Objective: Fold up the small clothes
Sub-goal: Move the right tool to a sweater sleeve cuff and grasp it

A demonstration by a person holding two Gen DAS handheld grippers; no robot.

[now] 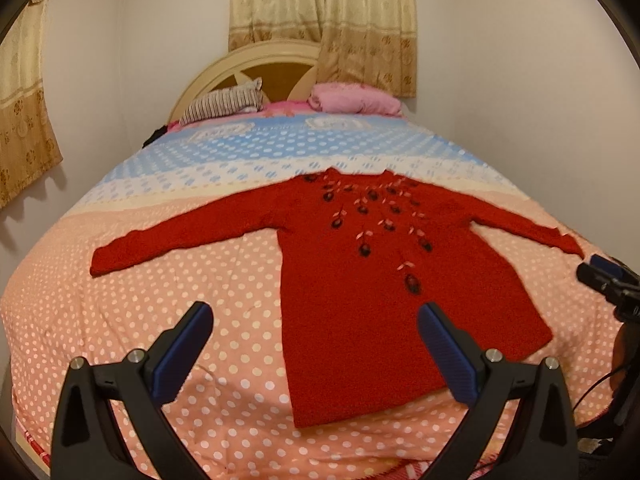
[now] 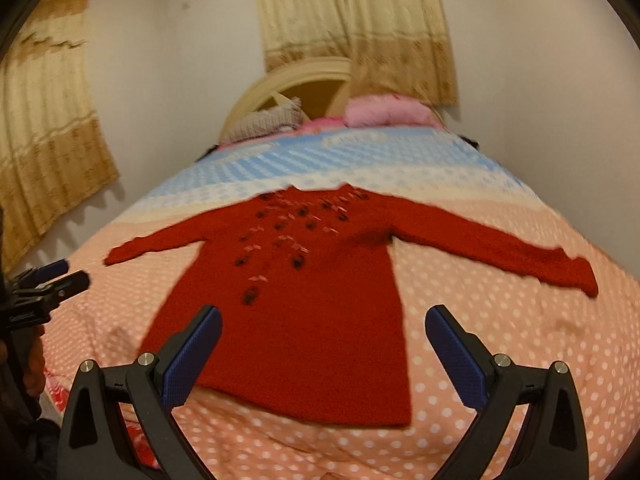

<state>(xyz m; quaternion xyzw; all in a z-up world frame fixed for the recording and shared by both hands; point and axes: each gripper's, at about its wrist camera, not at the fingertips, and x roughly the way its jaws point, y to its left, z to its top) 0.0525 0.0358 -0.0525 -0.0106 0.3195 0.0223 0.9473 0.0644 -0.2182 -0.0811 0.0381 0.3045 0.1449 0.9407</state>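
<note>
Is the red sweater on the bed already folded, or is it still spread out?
Spread out. The red sweater lies flat on the bed, front up, both sleeves stretched sideways, hem straight; no part is turned over.

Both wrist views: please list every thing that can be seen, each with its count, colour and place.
red sweater: one, red with dark flowers on the chest, spread flat on the bed, sleeves out to both sides.
bedspread: one, peach with white dots near, blue farther away, covers the bed.
headboard: one, cream, curved, at the far end.
striped pillow: one, white and dark stripes, far left by the headboard.
pink pillow: one, pink, far right by the headboard.
curtains: beige, on the back wall and on the left wall.
left tool: one, black with blue pads, open, above the hem.
right tool: one, same colours, open, above the hem.
</note>
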